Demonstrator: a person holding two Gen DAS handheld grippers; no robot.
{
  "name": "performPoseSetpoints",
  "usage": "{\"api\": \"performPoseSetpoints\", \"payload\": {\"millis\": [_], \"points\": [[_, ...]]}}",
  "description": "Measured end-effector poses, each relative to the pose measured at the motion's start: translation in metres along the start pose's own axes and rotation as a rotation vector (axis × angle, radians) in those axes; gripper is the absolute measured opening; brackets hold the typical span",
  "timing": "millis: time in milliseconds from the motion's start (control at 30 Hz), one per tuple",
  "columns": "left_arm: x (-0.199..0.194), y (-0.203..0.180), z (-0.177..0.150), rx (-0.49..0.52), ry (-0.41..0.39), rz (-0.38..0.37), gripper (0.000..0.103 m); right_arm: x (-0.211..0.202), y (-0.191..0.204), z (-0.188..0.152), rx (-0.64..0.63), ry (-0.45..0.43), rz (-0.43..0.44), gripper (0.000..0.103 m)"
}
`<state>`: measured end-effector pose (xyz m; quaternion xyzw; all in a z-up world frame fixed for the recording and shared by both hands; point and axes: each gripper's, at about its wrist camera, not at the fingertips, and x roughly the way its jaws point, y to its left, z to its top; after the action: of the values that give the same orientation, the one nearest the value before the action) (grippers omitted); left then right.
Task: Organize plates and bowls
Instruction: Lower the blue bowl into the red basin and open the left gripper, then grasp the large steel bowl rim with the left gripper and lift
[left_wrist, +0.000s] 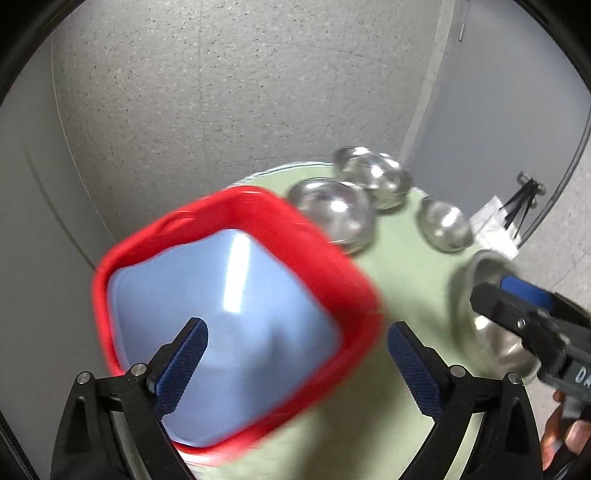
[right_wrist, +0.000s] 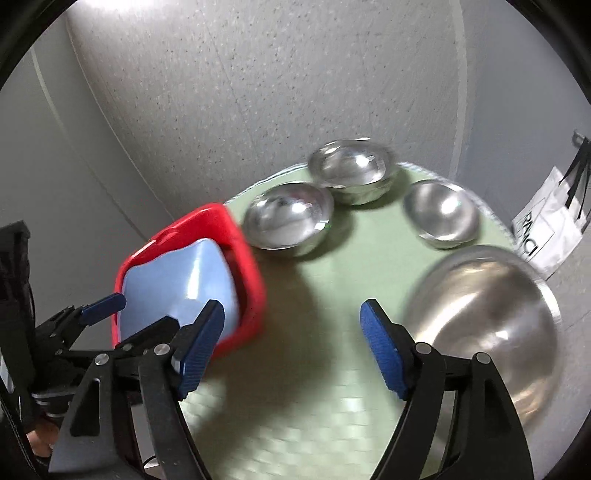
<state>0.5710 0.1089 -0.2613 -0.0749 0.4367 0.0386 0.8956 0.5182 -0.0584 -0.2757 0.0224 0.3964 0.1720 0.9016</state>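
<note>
A blue square bowl (left_wrist: 229, 314) sits nested inside a red square bowl (left_wrist: 325, 258) at the left edge of a round green table (left_wrist: 406, 280). My left gripper (left_wrist: 295, 365) is open just above them, its fingers astride the bowls' near right corner. Several steel bowls stand at the back: one (left_wrist: 332, 210) beside the red bowl, a stacked pair (left_wrist: 376, 177) behind it, a small one (left_wrist: 443, 225) to the right. A large steel bowl (right_wrist: 487, 317) lies near right. My right gripper (right_wrist: 291, 350) is open over bare table, left of that bowl.
The table stands against a speckled grey wall (right_wrist: 258, 92). A white paper bag (right_wrist: 546, 229) with black handles sits on the floor beyond the table's right edge. The table's round edge drops off on the left and right.
</note>
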Motion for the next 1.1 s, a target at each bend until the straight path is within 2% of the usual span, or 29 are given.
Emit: {"api": "performPoseSetpoints", "payload": {"millis": [100, 267, 433, 533, 733, 800, 833, 900, 933, 967, 1000, 1033, 1100], "points": [[0.004, -0.043, 0.0, -0.011, -0.002, -0.025, 0.097, -0.024, -0.037, 0.003, -0.012, -0.018, -0.016, 0.079], [0.018, -0.104, -0.012, -0.008, 0.033, -0.057, 0.098, -0.06, -0.103, 0.006, -0.014, -0.053, -0.107, 0.086], [0.045, -0.137, -0.019, 0.006, 0.08, -0.053, 0.098, -0.065, -0.174, -0.004, 0.042, -0.023, -0.212, 0.088], [0.067, -0.158, -0.024, 0.024, 0.119, -0.033, 0.098, -0.052, -0.211, -0.016, 0.101, 0.038, -0.208, 0.088], [0.11, -0.179, -0.018, 0.036, 0.187, -0.012, 0.093, -0.023, -0.244, -0.036, 0.188, 0.141, -0.094, 0.087], [0.118, -0.185, -0.015, 0.042, 0.203, -0.01, 0.084, -0.017, -0.247, -0.041, 0.196, 0.16, -0.061, 0.082], [0.123, -0.189, -0.016, 0.052, 0.212, -0.008, 0.081, -0.015, -0.248, -0.042, 0.199, 0.169, -0.038, 0.073], [0.127, -0.194, -0.014, 0.066, 0.225, -0.011, 0.063, -0.009, -0.252, -0.043, 0.207, 0.18, -0.006, 0.064], [0.133, -0.197, -0.014, 0.076, 0.236, -0.017, 0.058, -0.007, -0.252, -0.044, 0.206, 0.189, 0.003, 0.055], [0.135, -0.2, -0.015, 0.086, 0.245, -0.022, 0.046, -0.005, -0.252, -0.045, 0.206, 0.194, 0.016, 0.05], [0.138, -0.202, -0.016, 0.097, 0.255, -0.03, 0.035, -0.004, -0.252, -0.046, 0.207, 0.198, 0.032, 0.037], [0.141, -0.203, -0.017, 0.105, 0.263, -0.033, 0.031, -0.003, -0.252, -0.047, 0.208, 0.203, 0.049, 0.027], [0.149, -0.208, -0.018, 0.125, 0.278, -0.044, 0.011, 0.0, -0.252, -0.047, 0.206, 0.208, 0.074, 0.02]]}}
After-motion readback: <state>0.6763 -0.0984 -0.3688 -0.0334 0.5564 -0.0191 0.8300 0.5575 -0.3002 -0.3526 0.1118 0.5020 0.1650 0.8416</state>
